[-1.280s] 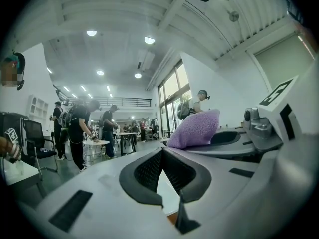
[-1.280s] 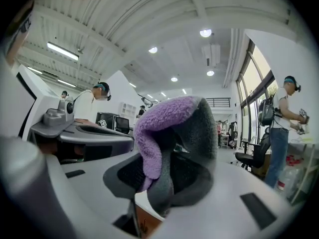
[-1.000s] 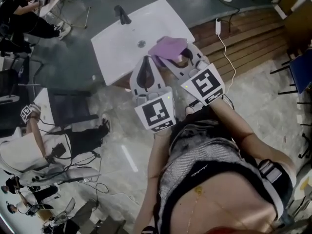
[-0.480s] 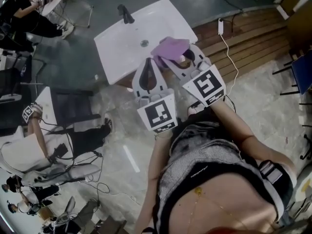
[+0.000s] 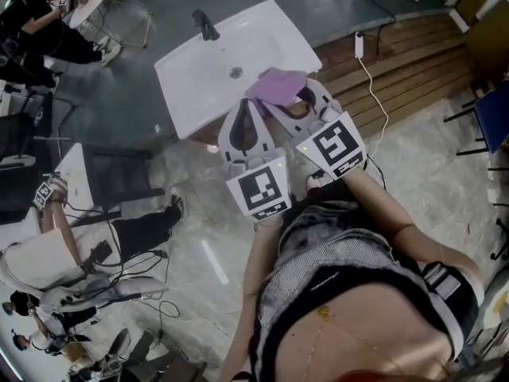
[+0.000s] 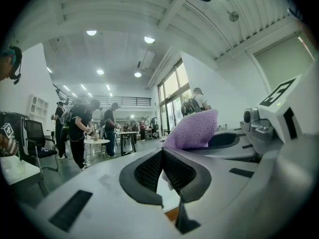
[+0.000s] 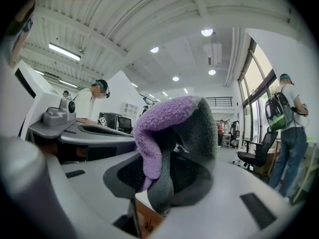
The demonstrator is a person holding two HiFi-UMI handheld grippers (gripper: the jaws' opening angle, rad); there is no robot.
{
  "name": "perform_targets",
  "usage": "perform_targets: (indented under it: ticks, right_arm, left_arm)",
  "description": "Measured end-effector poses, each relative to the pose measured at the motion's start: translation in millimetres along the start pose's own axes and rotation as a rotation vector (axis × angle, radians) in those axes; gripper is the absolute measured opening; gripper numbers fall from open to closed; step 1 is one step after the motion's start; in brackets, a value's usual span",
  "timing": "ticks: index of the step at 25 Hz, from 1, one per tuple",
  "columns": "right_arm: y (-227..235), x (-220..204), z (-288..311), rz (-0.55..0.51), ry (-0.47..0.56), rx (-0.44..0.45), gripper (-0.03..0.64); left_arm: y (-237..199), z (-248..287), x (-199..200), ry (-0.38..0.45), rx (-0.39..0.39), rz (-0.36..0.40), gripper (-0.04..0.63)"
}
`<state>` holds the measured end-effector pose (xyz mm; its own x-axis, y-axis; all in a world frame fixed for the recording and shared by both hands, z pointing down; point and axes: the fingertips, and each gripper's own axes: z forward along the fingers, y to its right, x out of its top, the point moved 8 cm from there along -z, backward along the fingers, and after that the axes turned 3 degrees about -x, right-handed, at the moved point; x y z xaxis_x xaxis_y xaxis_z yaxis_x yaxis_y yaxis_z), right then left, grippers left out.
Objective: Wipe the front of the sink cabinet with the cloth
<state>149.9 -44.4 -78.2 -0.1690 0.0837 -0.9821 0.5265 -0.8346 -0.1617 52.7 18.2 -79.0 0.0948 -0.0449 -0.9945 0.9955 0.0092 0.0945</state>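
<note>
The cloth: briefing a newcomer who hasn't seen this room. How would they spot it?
Find the white sink, upper middle of the head view. At its near edge the right gripper pinches the cloth. It is the only fluffy purple thing; the left gripper beside it holds nothing.

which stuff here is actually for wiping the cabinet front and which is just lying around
For the job:
purple cloth, clamped in the right gripper
sink cabinet, only a wooden sliver showing under the white sink

Idle or lying about:
power strip
blue chair
black chair
left gripper, shut and empty
</note>
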Motion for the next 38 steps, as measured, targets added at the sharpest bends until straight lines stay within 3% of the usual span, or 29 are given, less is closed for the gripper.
perform_targets:
  ticks: [38]
  right_arm:
    - [-9.0, -2.3, -19.5, 0.009, 0.003, -0.005, 0.166]
  left_arm:
    - [13.9, -13.1, -3.8, 0.002, -0.004, -0.004, 0.0]
